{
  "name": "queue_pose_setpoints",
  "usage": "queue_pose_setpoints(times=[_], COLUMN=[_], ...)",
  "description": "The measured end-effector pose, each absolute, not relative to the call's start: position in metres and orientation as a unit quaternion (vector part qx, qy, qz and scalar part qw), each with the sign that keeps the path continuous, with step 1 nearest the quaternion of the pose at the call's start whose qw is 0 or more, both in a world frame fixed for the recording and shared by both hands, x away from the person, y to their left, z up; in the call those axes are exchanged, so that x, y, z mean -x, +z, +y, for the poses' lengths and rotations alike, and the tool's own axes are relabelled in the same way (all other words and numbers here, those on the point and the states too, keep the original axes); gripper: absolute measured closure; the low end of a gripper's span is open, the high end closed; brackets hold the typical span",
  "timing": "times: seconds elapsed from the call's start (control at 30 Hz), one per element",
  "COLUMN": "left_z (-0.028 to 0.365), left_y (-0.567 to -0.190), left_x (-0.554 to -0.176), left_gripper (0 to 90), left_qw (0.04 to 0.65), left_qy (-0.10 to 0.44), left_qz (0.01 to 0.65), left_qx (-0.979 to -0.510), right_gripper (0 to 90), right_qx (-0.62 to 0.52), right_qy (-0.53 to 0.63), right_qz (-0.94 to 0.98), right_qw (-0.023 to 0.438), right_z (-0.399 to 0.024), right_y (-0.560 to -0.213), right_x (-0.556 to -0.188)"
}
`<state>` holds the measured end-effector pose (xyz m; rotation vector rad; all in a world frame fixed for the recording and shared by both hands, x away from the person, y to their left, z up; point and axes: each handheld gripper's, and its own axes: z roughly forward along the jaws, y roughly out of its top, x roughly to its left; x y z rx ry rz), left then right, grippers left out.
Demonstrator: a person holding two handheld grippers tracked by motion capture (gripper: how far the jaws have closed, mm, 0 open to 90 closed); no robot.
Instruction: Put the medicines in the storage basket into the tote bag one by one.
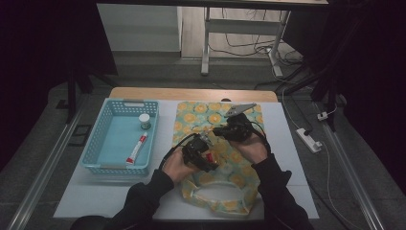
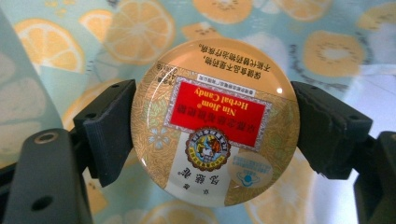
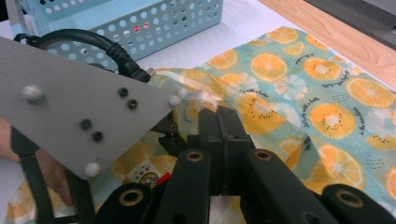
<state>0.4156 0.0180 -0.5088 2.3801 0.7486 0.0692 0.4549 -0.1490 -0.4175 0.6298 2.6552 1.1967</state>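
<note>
From the high view, both hands meet over a fruit-print bag (image 1: 218,184) lying on the right half of the white counter (image 1: 95,196). The left claw (image 1: 207,154) sits near the middle of the bag, with a small red-and-gold spot at its tip too small to read there. The right claw (image 1: 229,130) is just beyond it, toward the far side, touching the bag's cloth. At the left of the counter stands a blue basket (image 1: 94,146) holding a red-and-white tube (image 1: 136,148) and a small white-capped jar (image 1: 144,120), well apart from the hands.

The left gripper view makes plain what that spot is: a round candy tin (image 2: 215,123), gold with a red label, its print reading upside down. The left claw (image 2: 212,130) is clamped on the tin, one black pad (image 2: 109,130) pressed to each side of its rim, and the orange-slice fabric lies behind it.

The right gripper view shows the right claw (image 3: 219,128) with its jaws drawn together, pinching a fold of the translucent bag (image 3: 299,98) so an edge is raised. In front of it rise the grey plate and cable of the left gripper, with a hand (image 3: 51,175) on its grip. The basket's perforated wall (image 3: 140,28) stands at the far left, with a red spot showing through its holes.
</note>
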Motion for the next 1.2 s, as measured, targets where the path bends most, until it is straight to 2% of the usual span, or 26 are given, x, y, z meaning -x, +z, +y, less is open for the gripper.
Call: queue_pose_setpoints(times=[0.2,0.5,1.2], left_z=[0.016,0.016,0.046], left_y=[-0.516,-0.521,-0.49], left_x=[-0.422,-0.424,-0.403], left_gripper=[20.3,19.0,3.4], left_qw=[0.302,0.312,0.388], left_qy=[0.044,0.051,0.009], left_qz=[0.299,0.31,0.301], left_qx=[-0.904,-0.897,-0.871], right_gripper=[89.6,89.6,89.5], right_qx=[-0.211,-0.215,-0.212], right_qy=[0.396,0.392,0.393], right_qz=[0.89,0.891,0.891], right_qw=[0.08,0.079,0.082], right_z=[-0.148,-0.148,-0.151], right_y=[-0.421,-0.424,-0.423], right_x=[-0.456,-0.458,-0.458])
